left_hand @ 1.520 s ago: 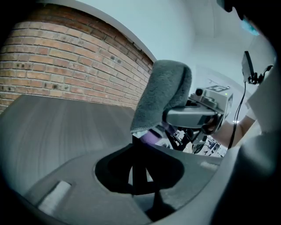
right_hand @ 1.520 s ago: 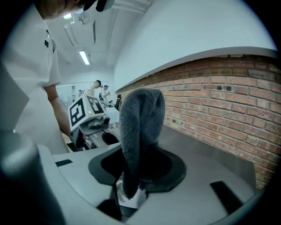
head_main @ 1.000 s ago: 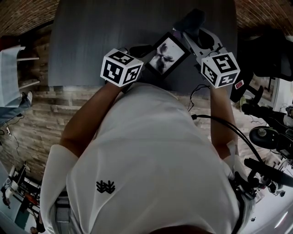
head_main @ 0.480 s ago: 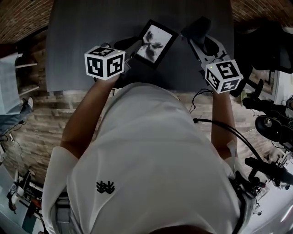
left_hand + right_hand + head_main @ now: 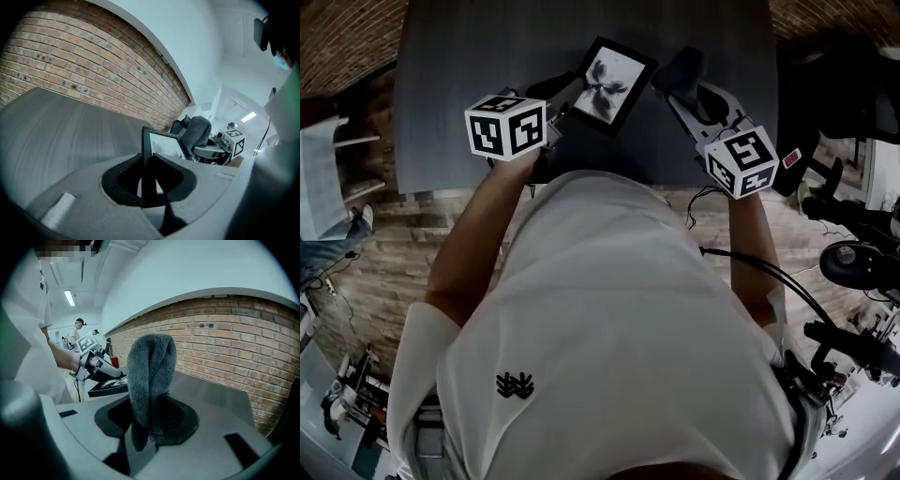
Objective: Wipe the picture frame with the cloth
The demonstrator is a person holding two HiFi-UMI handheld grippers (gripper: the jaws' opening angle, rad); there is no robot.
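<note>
Quick rundown of where I'm at. My left gripper (image 5: 147, 185) is clamped on the near edge of the picture frame (image 5: 609, 84), with the black border pinched edge-on between the jaws. The frame is up off the table (image 5: 469, 75), tilted, with the glass side facing up towards me and some kind of dark flower print showing in it.

My right gripper (image 5: 150, 427) is closed tight on the cloth (image 5: 150, 376), a grey fuzzy one folded over, so it sticks up out of the jaws in a rounded hump. From the head view the cloth sits just beside the frame's right-hand corner, so the frame ends up between my two grippers. I honestly can't tell if the cloth is touching the frame. The right gripper view shows a bit of a gap between them.

The table is a dark grey slab with a streaky grain, and I don't see any other stuff on the part in view. Behind it runs a red brick wall (image 5: 225, 348), with a pale wall above. The floor (image 5: 384, 272) looks like wood planks. There's a white shelf unit (image 5: 333, 150) off to my left, dark gear and a black cable (image 5: 769, 272) to my right, and a couple of people (image 5: 75, 336) standing way back in the room.
</note>
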